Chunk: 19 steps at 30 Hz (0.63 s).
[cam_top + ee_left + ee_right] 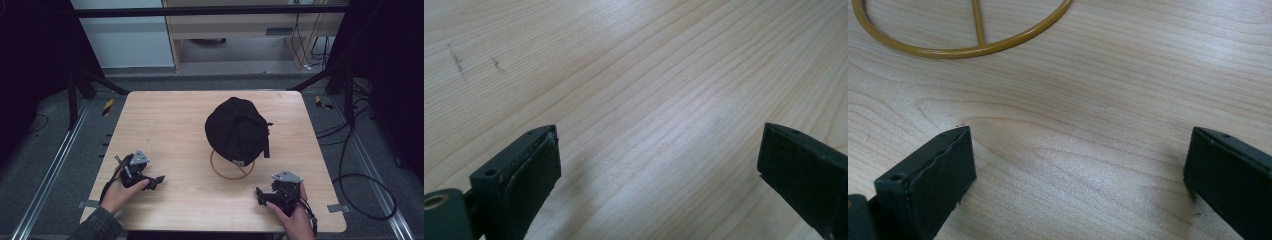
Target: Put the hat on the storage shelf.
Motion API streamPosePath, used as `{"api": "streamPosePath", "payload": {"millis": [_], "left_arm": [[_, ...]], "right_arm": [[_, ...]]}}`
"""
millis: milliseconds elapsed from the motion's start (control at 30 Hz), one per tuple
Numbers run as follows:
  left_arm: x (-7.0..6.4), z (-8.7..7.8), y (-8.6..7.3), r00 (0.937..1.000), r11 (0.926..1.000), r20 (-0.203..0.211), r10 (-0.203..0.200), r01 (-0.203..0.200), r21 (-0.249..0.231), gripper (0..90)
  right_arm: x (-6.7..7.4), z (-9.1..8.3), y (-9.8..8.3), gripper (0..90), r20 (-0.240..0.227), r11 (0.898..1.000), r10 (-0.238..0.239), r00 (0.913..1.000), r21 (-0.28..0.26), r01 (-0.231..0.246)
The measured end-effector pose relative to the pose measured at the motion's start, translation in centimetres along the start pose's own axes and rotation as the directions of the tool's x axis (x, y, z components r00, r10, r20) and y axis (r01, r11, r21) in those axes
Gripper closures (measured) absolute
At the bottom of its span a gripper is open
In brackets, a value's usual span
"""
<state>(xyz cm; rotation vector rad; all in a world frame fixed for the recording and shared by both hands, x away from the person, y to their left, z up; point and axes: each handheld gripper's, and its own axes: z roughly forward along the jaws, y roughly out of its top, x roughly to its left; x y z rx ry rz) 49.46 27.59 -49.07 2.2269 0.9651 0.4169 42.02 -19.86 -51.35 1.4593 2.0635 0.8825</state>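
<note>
Wooden table (pixel 165 130): black cap (pixel 236 131) on brass ring stand (pixel 968 49), untouched ahead of right gripper (pixel 1078 165); left gripper (pixel 659 165) likewise gaping wide, empty, work unstarted.

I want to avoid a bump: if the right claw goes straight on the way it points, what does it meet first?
Probably the yellow wire ring of the stand under the black cap. The right claw is open, with bare table before it.

A light wooden table (pixel 165 125) stands on grey carpeted floor (pixel 45 150). Metal rails (pixel 50 172) run along the floor on both sides of the table. Beyond the table stands a pale wooden cabinet (pixel 240 25); black cables (pixel 360 175) trail to the table's right.
</note>
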Motion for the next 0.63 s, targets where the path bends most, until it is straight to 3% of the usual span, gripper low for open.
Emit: {"api": "streamPosePath", "payload": {"millis": [233,367,633], "left_arm": [[1.1,1.0,-0.5,0.9998,0.9997,-0.012,-0.019,0.019,0.017,3.5],[1.2,1.3,-1.1,0.9993,0.9989,-0.019,-0.032,0.031,-0.035,1.8],[1.1,1.1,-1.4,0.9991,0.9987,-0.024,-0.035,0.034,-0.038,1.3]], "right_arm": [[0.0,0.0,0.0,0.4,0.000,1.000,-0.001,1.0000,0.000,0.001],[0.0,0.0,0.0,0.4,0.000,1.000,0.000,1.0000,0.000,0.000],[0.0,0.0,0.0,0.4,0.000,1.000,0.000,1.0000,0.000,0.000]]}}
